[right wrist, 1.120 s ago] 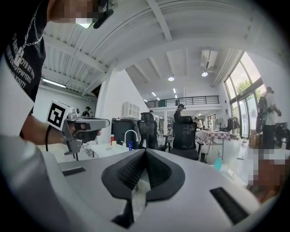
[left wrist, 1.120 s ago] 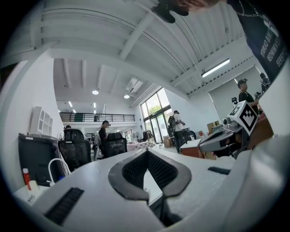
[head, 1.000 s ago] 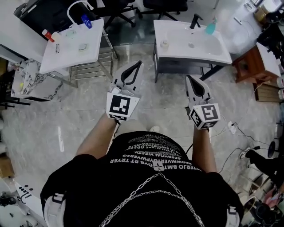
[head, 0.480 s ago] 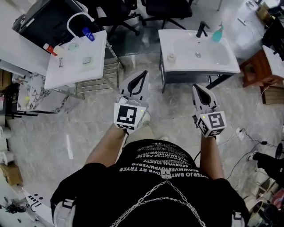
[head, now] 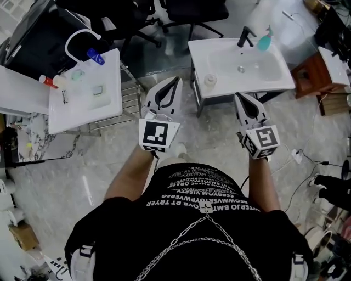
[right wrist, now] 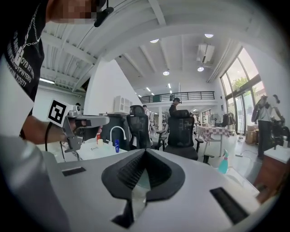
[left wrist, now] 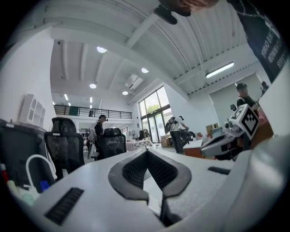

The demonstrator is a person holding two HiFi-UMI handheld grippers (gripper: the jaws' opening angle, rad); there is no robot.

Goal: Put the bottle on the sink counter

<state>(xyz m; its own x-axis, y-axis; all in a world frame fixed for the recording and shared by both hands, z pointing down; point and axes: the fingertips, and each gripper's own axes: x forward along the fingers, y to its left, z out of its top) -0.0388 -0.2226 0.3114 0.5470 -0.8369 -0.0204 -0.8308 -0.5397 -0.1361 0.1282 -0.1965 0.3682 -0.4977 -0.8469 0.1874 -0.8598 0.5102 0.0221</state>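
Both grippers are held out level side by side over the floor, and neither holds anything. My left gripper point(head: 173, 80) is shut, its tips meeting point(left wrist: 146, 152). My right gripper point(head: 238, 96) is shut too, its jaws closed together point(right wrist: 145, 152). Ahead of the right gripper is a white sink counter point(head: 222, 77) with a small pale bottle point(head: 209, 80), a teal spray bottle point(head: 264, 39) point(right wrist: 223, 163) and a black faucet point(head: 245, 35). A second sink counter point(head: 71, 112) at the left bears a blue bottle point(head: 94, 55) point(right wrist: 116, 145) and a red-capped bottle point(head: 45, 81).
Black office chairs point(head: 192, 10) stand behind the sinks. A metal rack point(head: 129, 99) sits between the two counters. A wooden stand point(head: 310, 77) is at the right, with cables point(head: 299, 159) on the marble floor. People stand far off in the hall point(left wrist: 99, 129).
The person has walked forward, so both shut grippers have come nearer the two sink counters. The right gripper's tip now lies just short of the right counter's front edge.
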